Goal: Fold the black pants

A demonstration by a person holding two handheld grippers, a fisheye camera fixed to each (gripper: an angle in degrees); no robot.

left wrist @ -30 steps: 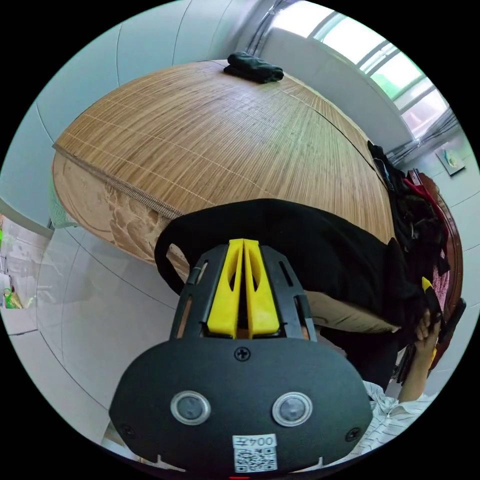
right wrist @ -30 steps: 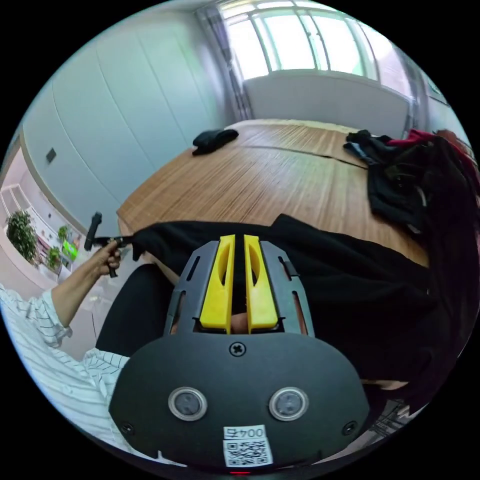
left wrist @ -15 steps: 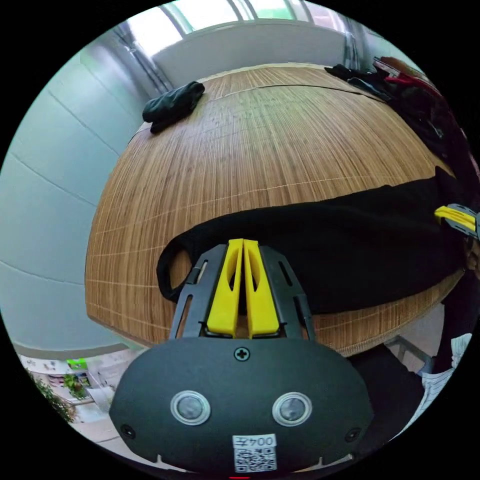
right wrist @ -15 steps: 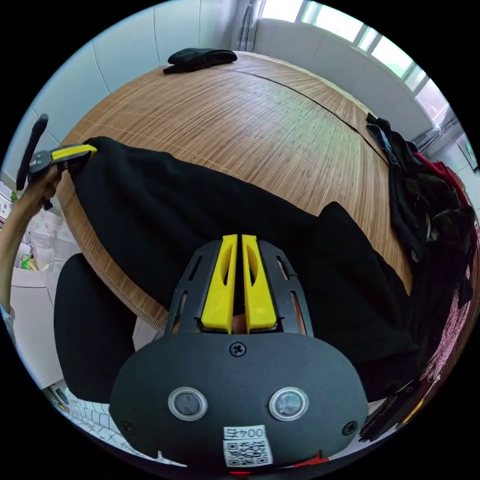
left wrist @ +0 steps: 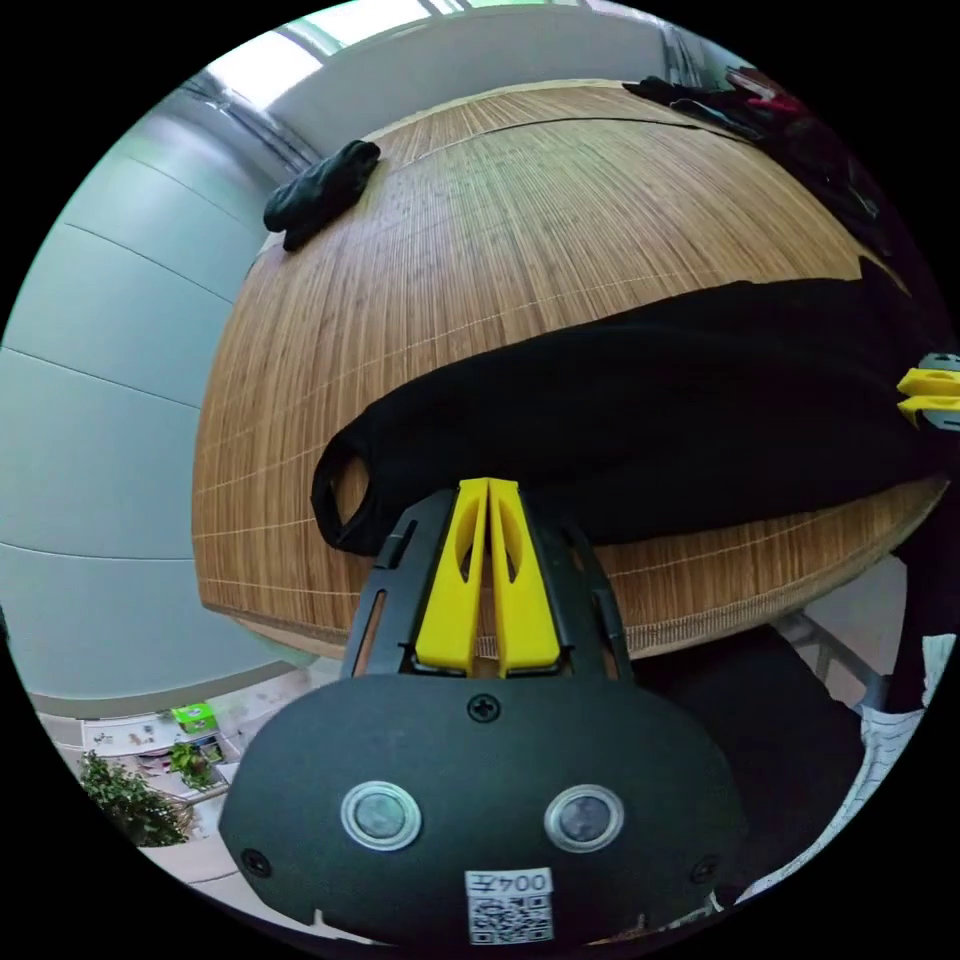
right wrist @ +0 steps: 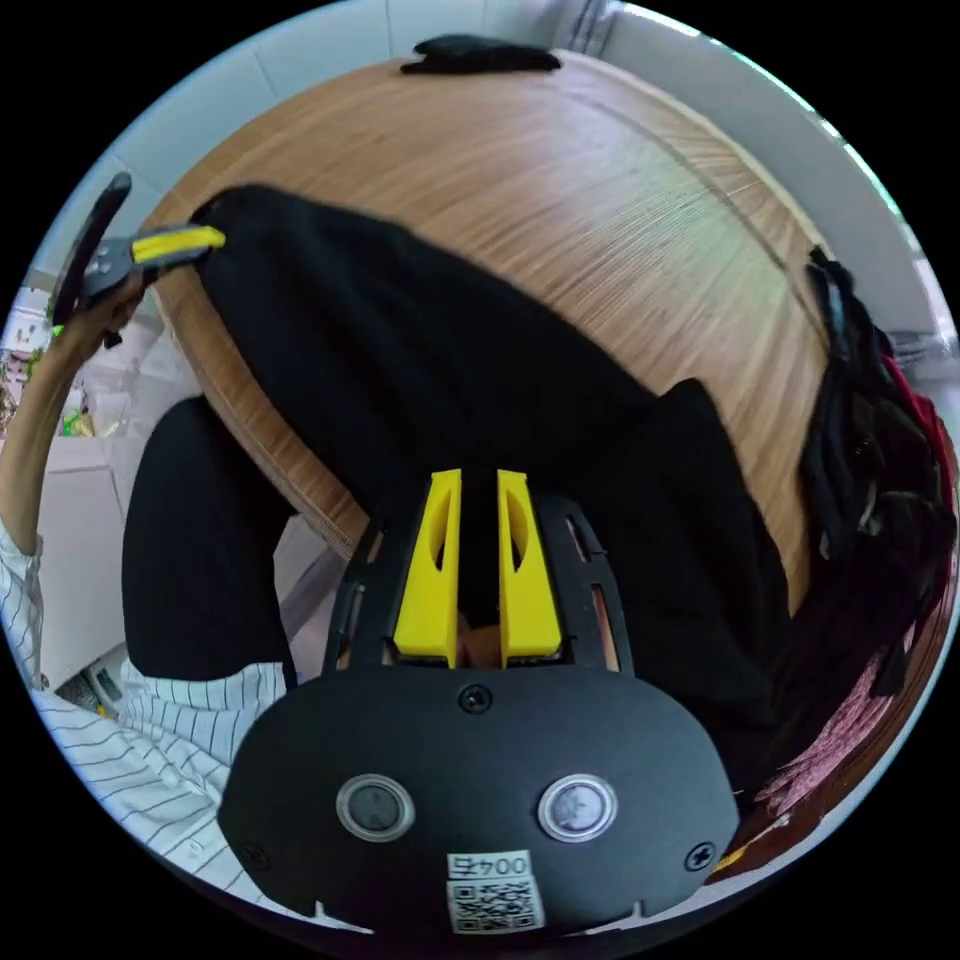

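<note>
Covering a bed-like surface, a woven bamboo mat (left wrist: 560,220) carries everything here. Stretched along the mat's near edge lie the black pants (left wrist: 650,400), spread long and flat, one end at the near corner and the other toward a heap of dark and red clothes (right wrist: 880,470) at the mat's far side. A small folded dark garment (left wrist: 320,190) sits by the far edge. The left tongs (left wrist: 487,490) are pressed together on the pants' end, pinching the cloth; the right tongs (right wrist: 479,480) have a slight gap between the jaws with black cloth in it, apparently gripping the other end. The fabric looks soft, light and limp, likely to sag unless held taut, so hems and corners seem the best holds.
</note>
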